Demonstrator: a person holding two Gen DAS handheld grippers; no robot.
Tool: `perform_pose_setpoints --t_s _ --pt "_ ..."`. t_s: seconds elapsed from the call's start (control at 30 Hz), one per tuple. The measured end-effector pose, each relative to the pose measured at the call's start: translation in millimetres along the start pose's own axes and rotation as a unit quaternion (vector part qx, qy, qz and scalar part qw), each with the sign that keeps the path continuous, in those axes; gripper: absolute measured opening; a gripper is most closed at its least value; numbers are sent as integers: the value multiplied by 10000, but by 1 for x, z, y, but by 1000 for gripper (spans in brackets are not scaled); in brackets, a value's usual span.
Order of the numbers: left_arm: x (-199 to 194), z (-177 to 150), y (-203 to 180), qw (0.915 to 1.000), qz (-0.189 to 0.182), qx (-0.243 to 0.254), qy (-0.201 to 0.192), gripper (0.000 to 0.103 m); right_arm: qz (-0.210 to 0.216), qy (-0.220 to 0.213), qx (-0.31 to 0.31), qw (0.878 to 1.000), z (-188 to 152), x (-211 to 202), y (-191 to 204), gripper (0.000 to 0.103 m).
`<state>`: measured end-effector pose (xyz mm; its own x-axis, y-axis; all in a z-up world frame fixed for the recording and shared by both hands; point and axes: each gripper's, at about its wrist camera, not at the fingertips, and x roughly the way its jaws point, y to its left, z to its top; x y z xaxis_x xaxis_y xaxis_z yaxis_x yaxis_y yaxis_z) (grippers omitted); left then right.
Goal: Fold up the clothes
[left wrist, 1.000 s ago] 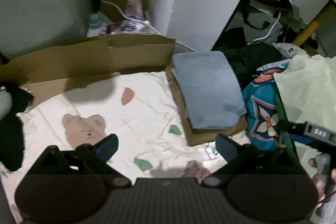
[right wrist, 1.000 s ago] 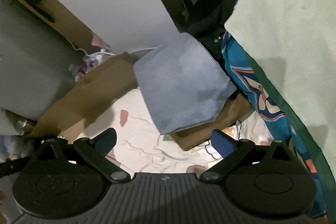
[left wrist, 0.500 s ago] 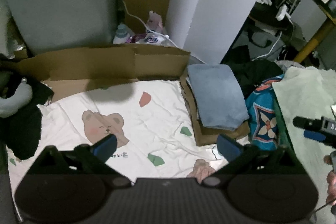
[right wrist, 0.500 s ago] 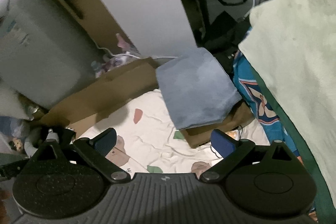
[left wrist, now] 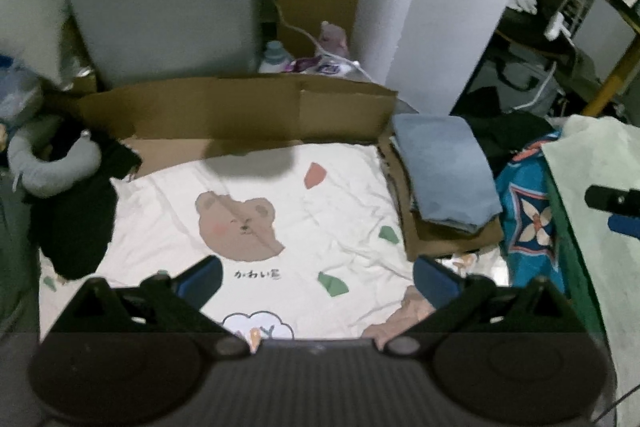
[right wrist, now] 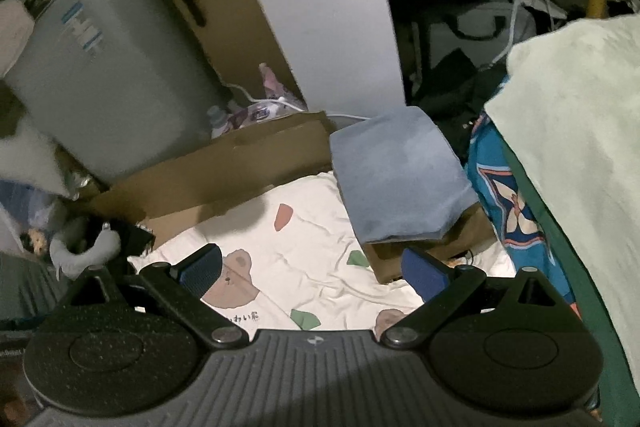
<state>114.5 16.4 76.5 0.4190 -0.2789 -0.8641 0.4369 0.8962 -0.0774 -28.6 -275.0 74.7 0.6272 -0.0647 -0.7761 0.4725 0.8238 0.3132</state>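
A cluttered floor holds the bear-print sheet (left wrist: 280,211). We have pulled both grippers up and back: left gripper (left wrist: 318,277) and right gripper (right wrist: 310,265) hang spread and empty. The folded blue cloth (left wrist: 446,167) sits right of centre, apparently finished.

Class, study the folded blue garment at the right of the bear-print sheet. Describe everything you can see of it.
The folded blue garment is a soft-looking, slate-blue cloth folded into a neat, roughly rectangular pad with layered edges showing at its near end. It lies flat on a piece of brown cardboard, beside the bear-print sheet. Neither gripper touches it; a blue patterned fabric lies to its right.
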Motion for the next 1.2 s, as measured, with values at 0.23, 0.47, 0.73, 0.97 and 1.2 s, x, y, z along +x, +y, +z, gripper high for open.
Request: perform_pose_setpoints --t_s 0.23,0.47,0.73,0.97,1.2 --pt "-6 -17 2 9993 175 -208 -252 102 21 -3 -220 9998 -20 9 5 99" --pt "7 -35 -4 9972 580 -361 -292 102 16 -58 -436 9990 -42 22 1 99" --pt "22 -57 -19 9961 634 -514 -333 102 92 65 -834 9965 -65 37 5 99" --pt "23 -70 -28 9941 716 -704 -402 102 180 272 -1067 9938 -78 46 12 99" --pt "25 -83 -29 9905 910 -932 -444 102 270 467 -1486 9874 -84 52 29 99"
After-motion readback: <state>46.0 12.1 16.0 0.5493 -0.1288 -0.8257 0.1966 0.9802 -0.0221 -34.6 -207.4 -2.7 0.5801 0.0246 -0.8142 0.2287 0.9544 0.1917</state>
